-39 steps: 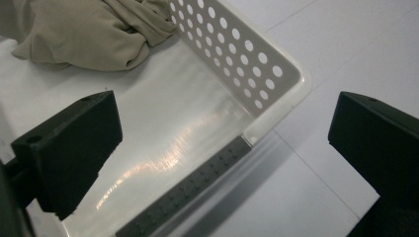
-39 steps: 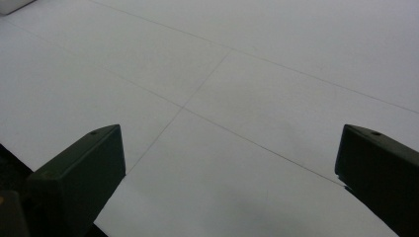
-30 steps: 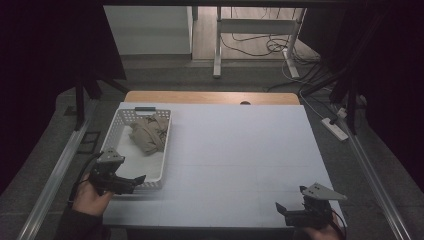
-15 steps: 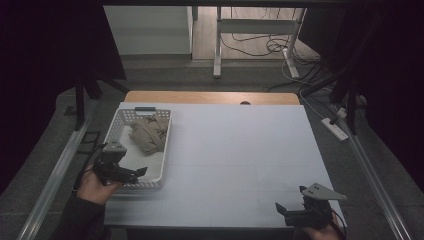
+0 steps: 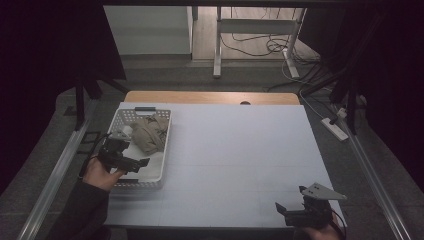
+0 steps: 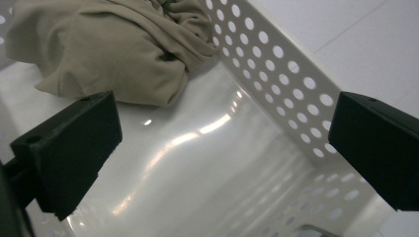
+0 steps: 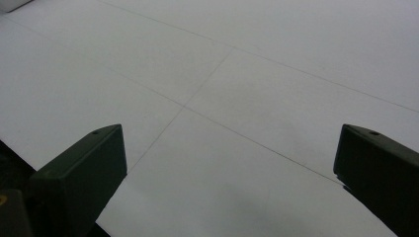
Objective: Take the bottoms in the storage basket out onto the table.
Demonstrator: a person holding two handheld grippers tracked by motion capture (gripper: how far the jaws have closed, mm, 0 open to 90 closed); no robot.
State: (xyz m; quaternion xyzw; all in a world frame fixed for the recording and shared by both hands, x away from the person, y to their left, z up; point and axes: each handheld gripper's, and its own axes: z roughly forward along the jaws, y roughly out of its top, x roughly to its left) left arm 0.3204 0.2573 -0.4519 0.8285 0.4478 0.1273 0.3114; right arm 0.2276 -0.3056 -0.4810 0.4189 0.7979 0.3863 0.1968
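Note:
A crumpled tan cloth (image 5: 149, 133) lies in the far half of a white perforated basket (image 5: 165, 145) at the table's left. My left gripper (image 5: 145, 162) hangs open over the basket's near half, its jaws wide apart with nothing between them. In the left gripper view the cloth (image 6: 104, 47) sits beyond the jaws on the shiny basket floor (image 6: 197, 168), and the gripper (image 6: 222, 148) points along the holed wall. My right gripper (image 5: 278, 207) rests open at the table's near right edge; its own view has the gripper (image 7: 227, 173) wide apart over bare white table (image 7: 257, 74).
The white table top (image 5: 240, 150) stretches between the two grippers, with a wooden strip (image 5: 210, 97) at its far edge. A power strip (image 5: 336, 128) lies on the floor at the right, and desk legs with cables (image 5: 250, 47) stand beyond.
My left gripper has moved forward and to the right, from the near left table edge to above the basket's near half. The right gripper has stayed put.

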